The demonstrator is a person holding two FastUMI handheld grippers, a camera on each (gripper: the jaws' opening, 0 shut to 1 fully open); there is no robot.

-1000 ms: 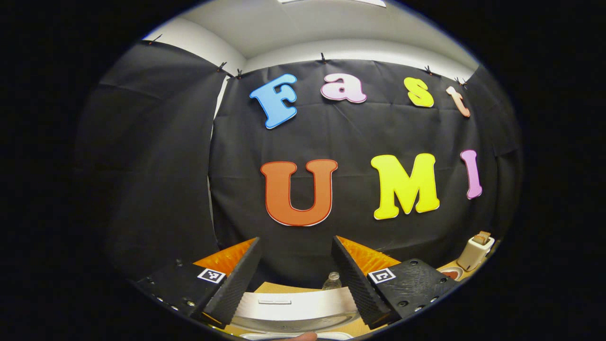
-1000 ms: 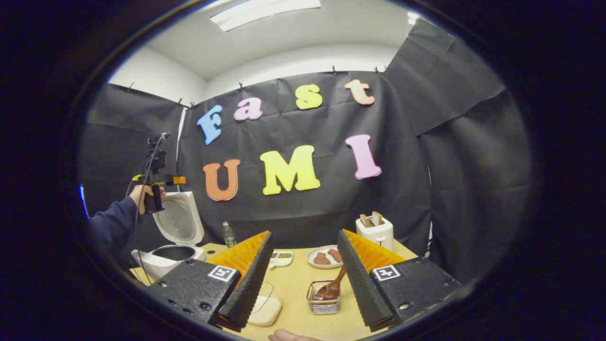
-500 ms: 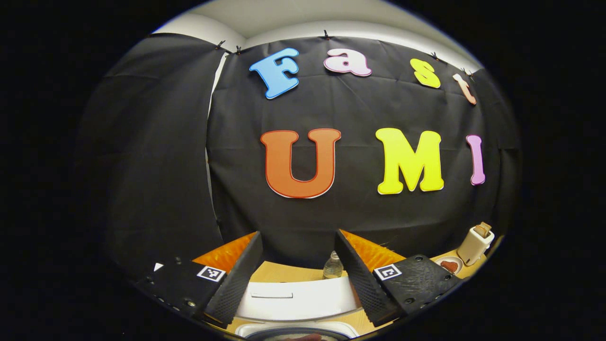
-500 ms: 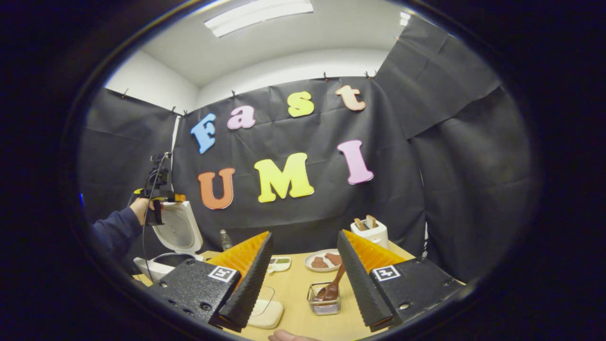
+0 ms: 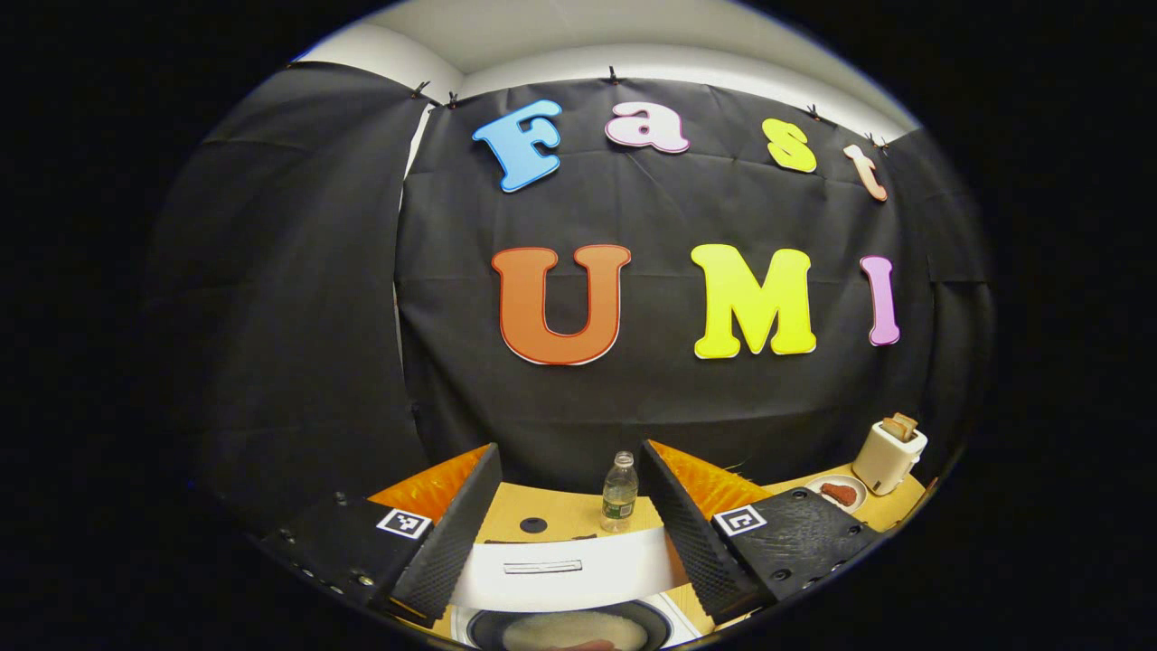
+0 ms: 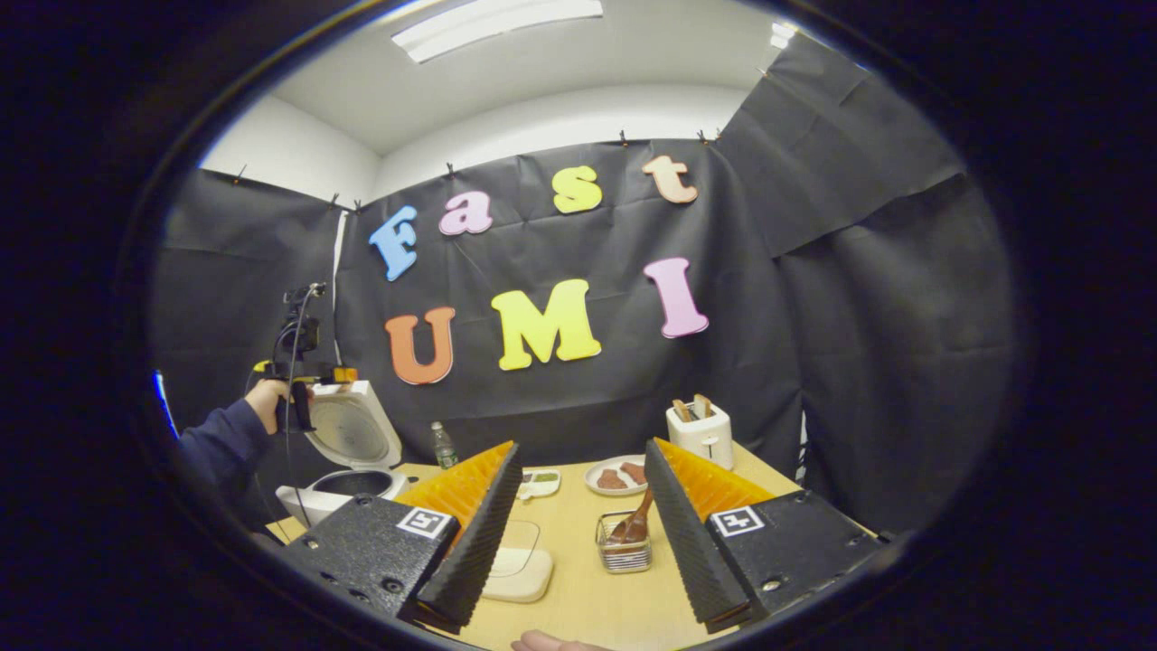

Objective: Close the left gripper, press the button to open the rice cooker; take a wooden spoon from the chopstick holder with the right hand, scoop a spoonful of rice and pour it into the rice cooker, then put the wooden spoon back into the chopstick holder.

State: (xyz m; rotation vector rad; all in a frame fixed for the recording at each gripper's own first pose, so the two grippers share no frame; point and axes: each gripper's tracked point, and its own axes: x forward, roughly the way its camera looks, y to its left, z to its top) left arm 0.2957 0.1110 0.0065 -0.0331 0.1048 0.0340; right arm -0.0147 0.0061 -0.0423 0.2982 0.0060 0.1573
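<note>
The white rice cooker (image 6: pixel 336 488) stands open at the table's left, its lid (image 6: pixel 357 429) raised. A hand holds my left gripper (image 6: pixel 336 372) by the lid's top edge. In the left gripper view, my left gripper (image 5: pixel 569 448) is open and empty above the lid's edge (image 5: pixel 560 570) and the dark inner pot (image 5: pixel 569 630), whose bottom looks pale. My right gripper (image 6: pixel 581 443) is open and empty over the table. Beyond it stands the wire chopstick holder (image 6: pixel 624 553) with the wooden spoon (image 6: pixel 635 524) leaning in it.
A flat white box with a clear lid (image 6: pixel 520 571) lies left of the holder. Behind are a plate of brown food (image 6: pixel 615 476), a toaster (image 6: pixel 703 432), a small dish (image 6: pixel 540 484) and a water bottle (image 6: pixel 443 445). The wooden table (image 6: pixel 578 606) runs to the black wall.
The left gripper's view has tipped downward, so the cooker's inner pot and more of the table now show. The right gripper has shifted slightly. Both stay open.
</note>
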